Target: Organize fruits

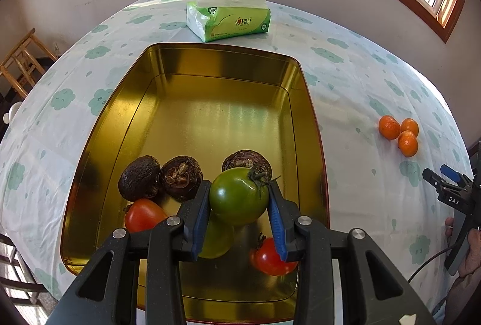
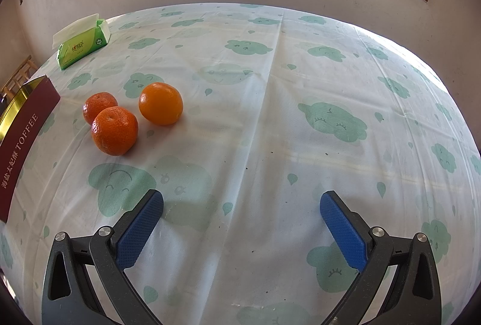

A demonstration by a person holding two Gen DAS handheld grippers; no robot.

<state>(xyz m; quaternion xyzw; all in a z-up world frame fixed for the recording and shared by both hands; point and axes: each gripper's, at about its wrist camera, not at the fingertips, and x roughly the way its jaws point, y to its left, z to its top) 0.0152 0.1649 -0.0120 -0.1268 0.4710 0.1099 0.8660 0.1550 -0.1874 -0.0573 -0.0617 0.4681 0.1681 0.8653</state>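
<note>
The green tomato [image 1: 239, 195] is squeezed between the left gripper [image 1: 239, 198] pads, just above the gold tin [image 1: 309, 102], near two red tomatoes. It looks ready to drop. Next: let go gently. The right gripper [image 2: 242, 204] hangs wide open, holding nothing; three oranges [image 2: 114, 131] wait outside on the tablecloth.

Left wrist cam looks steeply down, close over the tin [image 1: 156, 60]; right wrist cam faces down at bare tablecloth [image 2: 270, 102]; both share oranges [image 1: 399, 134], tissue pack [image 1: 228, 19], window wall.
</note>
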